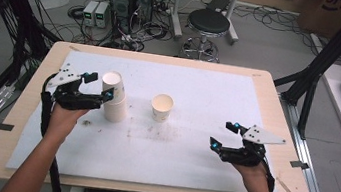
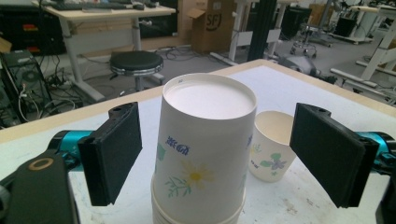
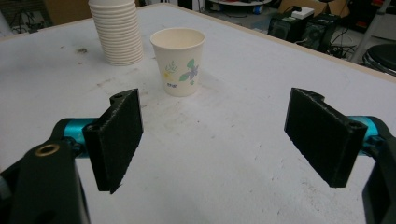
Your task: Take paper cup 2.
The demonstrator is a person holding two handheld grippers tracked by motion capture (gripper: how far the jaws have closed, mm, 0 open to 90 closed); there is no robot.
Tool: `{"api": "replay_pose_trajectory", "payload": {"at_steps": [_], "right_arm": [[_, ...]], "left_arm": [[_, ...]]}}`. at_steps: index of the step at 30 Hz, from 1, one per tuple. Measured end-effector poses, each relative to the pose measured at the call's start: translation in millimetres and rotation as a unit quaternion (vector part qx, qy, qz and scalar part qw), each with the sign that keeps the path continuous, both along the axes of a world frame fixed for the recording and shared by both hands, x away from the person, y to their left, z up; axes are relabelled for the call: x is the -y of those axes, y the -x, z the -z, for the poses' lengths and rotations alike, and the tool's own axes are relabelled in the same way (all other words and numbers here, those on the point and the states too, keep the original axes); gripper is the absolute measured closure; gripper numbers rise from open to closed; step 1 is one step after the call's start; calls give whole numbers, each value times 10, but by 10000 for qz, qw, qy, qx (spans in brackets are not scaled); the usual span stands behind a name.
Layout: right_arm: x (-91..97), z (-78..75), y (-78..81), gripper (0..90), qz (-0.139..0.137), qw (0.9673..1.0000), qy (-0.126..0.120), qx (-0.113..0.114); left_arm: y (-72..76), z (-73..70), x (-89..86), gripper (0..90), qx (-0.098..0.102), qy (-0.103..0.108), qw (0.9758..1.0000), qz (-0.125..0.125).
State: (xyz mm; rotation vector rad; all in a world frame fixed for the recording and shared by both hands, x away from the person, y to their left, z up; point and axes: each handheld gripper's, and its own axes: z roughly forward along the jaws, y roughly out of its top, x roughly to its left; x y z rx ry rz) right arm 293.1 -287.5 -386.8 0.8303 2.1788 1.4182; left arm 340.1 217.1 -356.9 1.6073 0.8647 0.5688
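The left gripper (image 1: 95,85) is spread wide around the top of the upside-down paper cup stack (image 1: 114,96) near the desk's left edge, pads clear of its sides. The right gripper (image 1: 223,135), also spread and empty, sits near the right edge, well apart from the upright single cup (image 1: 162,107).

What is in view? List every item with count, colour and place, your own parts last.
stack of paper cups: one stack, upside down, white with flower print, table's left part, between the left gripper's open jaws
single paper cup: one, upright, white with flower print, table's middle
table: one, white sheet on wooden top
stool: one, black, on the floor beyond the table
left gripper: one, black, open around the stack
right gripper: one, black, open, holding nothing
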Motion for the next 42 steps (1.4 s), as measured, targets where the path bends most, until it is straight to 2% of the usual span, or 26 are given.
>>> {"api": "replay_pose_trajectory", "payload": {"at_steps": [6,11,16,21,24,29,42], "right_arm": [[1,6,-1,198,13,10000,-8,-40],[-11,6,-4,198,-3,10000,5,-25],[2,8,-3,198,15,10000,-9,-41],[17,6,-1,198,26,10000,-37,-40],[23,4,3,198,32,10000,-40,-47],[18,9,0,198,34,10000,-37,-54],[3,11,2,198,9,10000,-28,-71]], "left_arm": [[-115,-9,49,168,-97,-89,9999,43],[-210,8,113,169,-285,-225,9993,79],[-272,22,158,215,-323,-343,9989,86],[-288,29,159,280,-277,-435,9986,63],[-285,25,154,319,-274,-393,9988,78],[-277,0,160,324,-224,-443,9987,122],[-234,-251,150,332,-4,-379,9991,204]]}}
